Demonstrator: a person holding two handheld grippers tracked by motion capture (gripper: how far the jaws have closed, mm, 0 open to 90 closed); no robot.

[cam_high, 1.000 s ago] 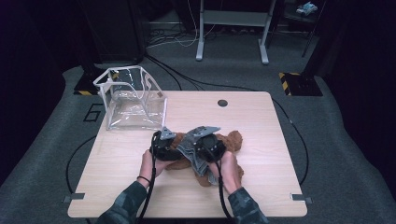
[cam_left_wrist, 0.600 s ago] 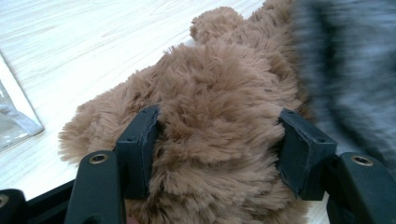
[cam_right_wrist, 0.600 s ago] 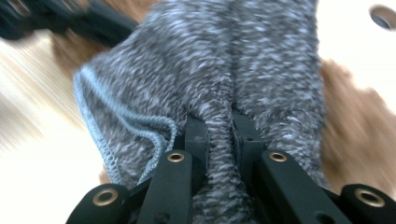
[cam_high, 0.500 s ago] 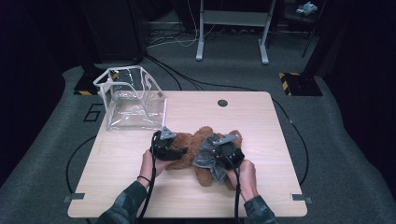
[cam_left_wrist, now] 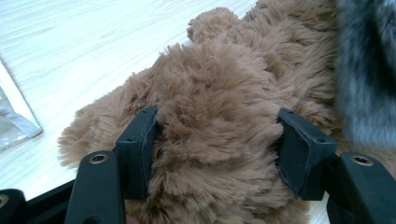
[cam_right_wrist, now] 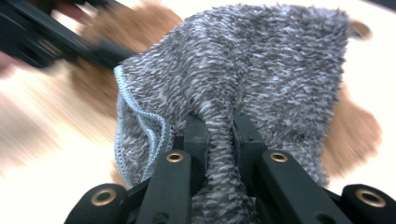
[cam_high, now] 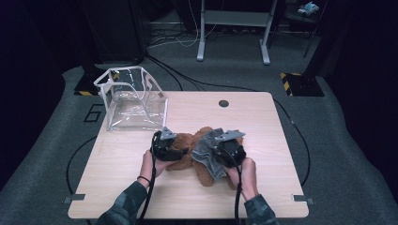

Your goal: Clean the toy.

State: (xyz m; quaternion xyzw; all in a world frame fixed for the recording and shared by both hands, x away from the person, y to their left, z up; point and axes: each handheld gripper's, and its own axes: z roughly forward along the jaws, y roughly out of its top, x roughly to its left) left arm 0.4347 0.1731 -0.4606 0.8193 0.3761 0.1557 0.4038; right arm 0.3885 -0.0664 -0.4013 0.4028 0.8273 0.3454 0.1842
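The left hand-held gripper (cam_high: 180, 152) clamped the brown teddy bear (cam_left_wrist: 219, 116) while the right hand-held gripper (cam_right_wrist: 219, 133) pinched its grey garment (cam_right_wrist: 261, 70), seemingly half removed.

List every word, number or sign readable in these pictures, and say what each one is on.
"6": a dark outline numeral on the grey floor mat, left of the table.
Yellow-and-black hazard stripes, no words: on the floor pieces at the back right and back left.
Nothing legible on the clear bag, the brown plush or the grey cloth.
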